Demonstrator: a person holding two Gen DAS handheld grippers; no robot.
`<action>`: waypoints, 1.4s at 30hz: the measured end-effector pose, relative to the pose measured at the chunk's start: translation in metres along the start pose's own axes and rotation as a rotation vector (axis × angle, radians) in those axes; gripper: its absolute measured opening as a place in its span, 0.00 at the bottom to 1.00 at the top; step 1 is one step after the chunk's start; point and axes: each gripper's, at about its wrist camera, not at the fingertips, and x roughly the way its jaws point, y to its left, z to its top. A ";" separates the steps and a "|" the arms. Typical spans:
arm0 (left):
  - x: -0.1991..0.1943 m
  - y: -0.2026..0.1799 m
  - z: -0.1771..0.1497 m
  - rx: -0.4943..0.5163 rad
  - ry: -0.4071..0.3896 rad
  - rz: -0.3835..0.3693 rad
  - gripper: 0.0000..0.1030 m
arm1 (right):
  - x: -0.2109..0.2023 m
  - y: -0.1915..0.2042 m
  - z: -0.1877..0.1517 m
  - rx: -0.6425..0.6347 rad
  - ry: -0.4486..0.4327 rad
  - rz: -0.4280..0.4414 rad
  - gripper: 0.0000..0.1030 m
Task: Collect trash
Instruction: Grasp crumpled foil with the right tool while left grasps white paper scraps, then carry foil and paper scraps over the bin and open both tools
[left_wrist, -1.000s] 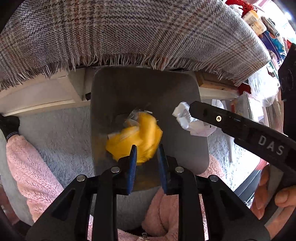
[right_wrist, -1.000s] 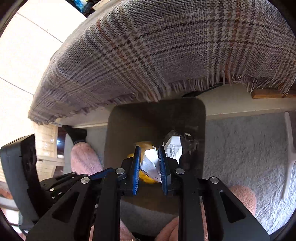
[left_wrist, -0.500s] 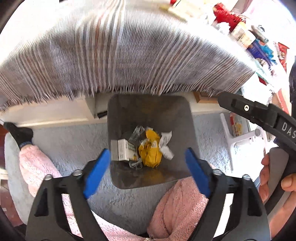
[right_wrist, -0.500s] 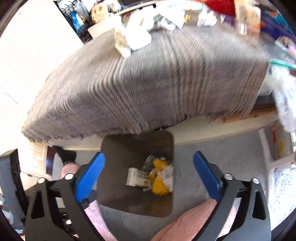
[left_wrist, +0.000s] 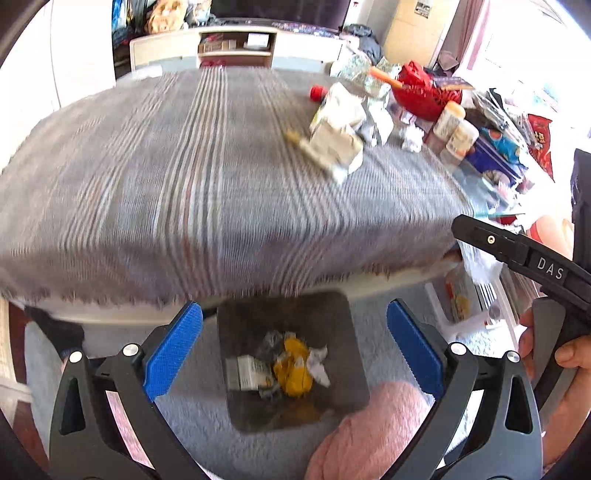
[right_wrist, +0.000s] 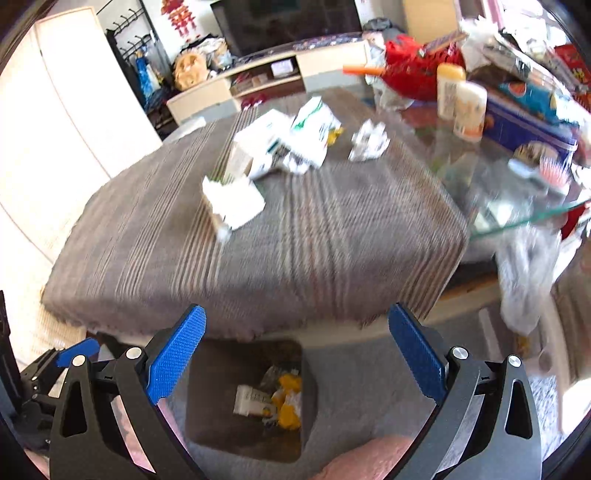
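Note:
A dark square bin (left_wrist: 347, 391) (right_wrist: 207, 424) stands on the carpet below the table edge. In it lie a yellow wrapper (left_wrist: 293, 365) (right_wrist: 288, 410), a small white box (left_wrist: 247, 371) (right_wrist: 251, 400) and crumpled paper. My left gripper (left_wrist: 293, 345) is open and empty above the bin. My right gripper (right_wrist: 295, 345) is open and empty, also above the bin. On the plaid tablecloth (left_wrist: 184, 177) (right_wrist: 314, 236) lie white boxes and wrappers (left_wrist: 336, 129) (right_wrist: 280, 144), a torn carton (right_wrist: 231, 199) and a crumpled paper ball (right_wrist: 369, 142) (left_wrist: 412, 140).
Two bottles (right_wrist: 461, 99), a red bag (left_wrist: 421, 90) (right_wrist: 413, 70) and a blue tin (right_wrist: 524, 118) crowd the table's right side on bare glass (right_wrist: 517, 206). Pink-clad knees (left_wrist: 369, 424) sit beside the bin. The right gripper's handle (left_wrist: 532, 258) shows at the right in the left wrist view.
Both grippers opened, dropping the yellow wrapper and the crumpled paper into the bin, then rose and tilted up so the table top came into view.

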 end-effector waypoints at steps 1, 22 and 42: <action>0.002 -0.003 0.007 0.007 -0.008 0.005 0.92 | 0.001 -0.004 0.008 -0.001 -0.009 -0.009 0.97; 0.089 -0.048 0.126 0.057 0.013 -0.029 0.45 | 0.079 -0.057 0.125 0.062 -0.032 -0.070 0.60; 0.126 -0.047 0.144 0.078 0.029 -0.012 0.08 | 0.135 -0.073 0.149 0.048 0.012 -0.129 0.24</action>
